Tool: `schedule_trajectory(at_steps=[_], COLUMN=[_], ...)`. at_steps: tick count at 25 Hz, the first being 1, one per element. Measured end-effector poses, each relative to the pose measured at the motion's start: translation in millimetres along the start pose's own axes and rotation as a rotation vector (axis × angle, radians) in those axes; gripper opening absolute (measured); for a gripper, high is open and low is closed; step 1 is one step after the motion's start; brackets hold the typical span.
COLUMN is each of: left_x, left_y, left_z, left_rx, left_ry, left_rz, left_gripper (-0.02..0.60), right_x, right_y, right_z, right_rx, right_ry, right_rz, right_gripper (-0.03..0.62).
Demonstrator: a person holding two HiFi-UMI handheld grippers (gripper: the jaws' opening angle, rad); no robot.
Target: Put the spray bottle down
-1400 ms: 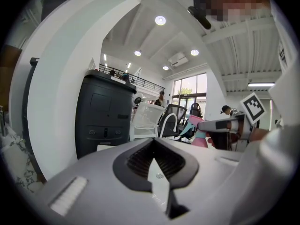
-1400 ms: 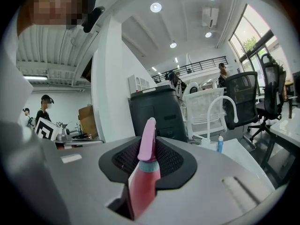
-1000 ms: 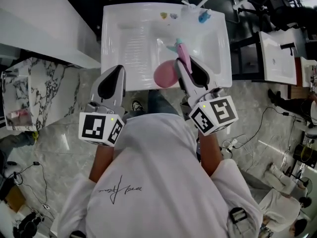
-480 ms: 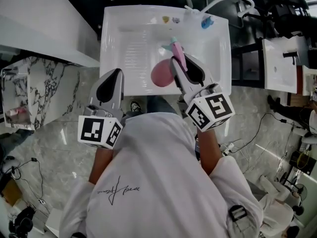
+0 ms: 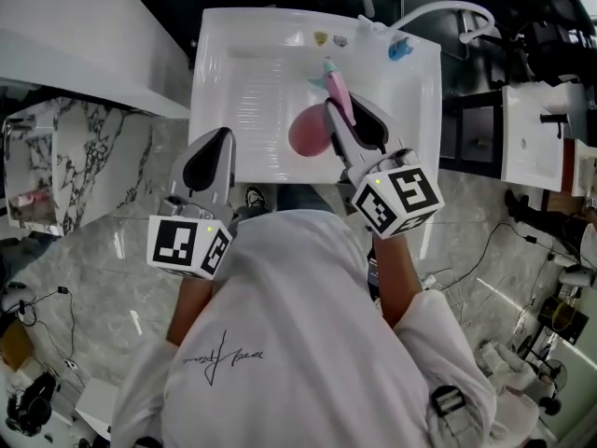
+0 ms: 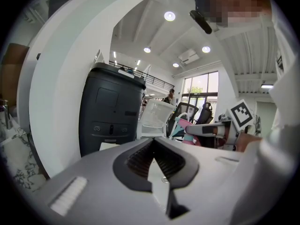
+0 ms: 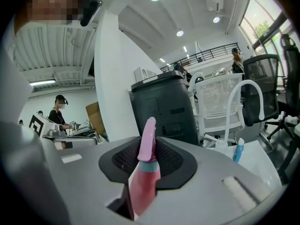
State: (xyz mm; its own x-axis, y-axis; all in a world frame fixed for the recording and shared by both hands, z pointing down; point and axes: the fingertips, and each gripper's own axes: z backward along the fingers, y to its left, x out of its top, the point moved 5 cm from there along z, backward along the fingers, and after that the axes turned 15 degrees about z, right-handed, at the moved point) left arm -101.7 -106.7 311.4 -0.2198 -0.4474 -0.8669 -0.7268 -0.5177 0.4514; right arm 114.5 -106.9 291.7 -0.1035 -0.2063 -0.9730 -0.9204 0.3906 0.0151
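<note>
A pink spray bottle (image 5: 306, 131) with a teal collar and a pink head hangs over the white table (image 5: 252, 73). My right gripper (image 5: 350, 124) is shut on the bottle, which tilts to the left. In the right gripper view the bottle (image 7: 144, 172) stands up between the jaws of that gripper (image 7: 147, 158), its pink head pointing away from me. My left gripper (image 5: 213, 152) hovers at the table's near edge, to the left of the bottle. Its jaws (image 6: 154, 161) meet with nothing between them. The left gripper view also catches the bottle (image 6: 185, 125) off to the right.
At the table's far edge lie a small blue bottle (image 5: 401, 49) and two tiny objects (image 5: 321, 37). A white chair (image 5: 438, 12) stands behind the table. A dark bin (image 7: 164, 109) and a white wall block (image 5: 84, 35) are to the left. The floor is marble.
My right gripper has carried the bottle a little farther out over the table. The left gripper has barely shifted.
</note>
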Motion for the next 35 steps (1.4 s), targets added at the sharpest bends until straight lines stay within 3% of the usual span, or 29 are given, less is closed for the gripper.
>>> schedule_trajectory(at_steps=[35], left_x=[-7.0], left_y=[2.1], left_z=[-42.4], left_rx=[0.126], left_ry=[0.032], left_rz=[0.007], left_gripper=[0.051], right_x=[-33.6], right_y=[-72.6], right_z=[-75.7], right_rx=[0.108], right_ry=[0.096], right_rz=[-0.009], right_gripper=[0.084])
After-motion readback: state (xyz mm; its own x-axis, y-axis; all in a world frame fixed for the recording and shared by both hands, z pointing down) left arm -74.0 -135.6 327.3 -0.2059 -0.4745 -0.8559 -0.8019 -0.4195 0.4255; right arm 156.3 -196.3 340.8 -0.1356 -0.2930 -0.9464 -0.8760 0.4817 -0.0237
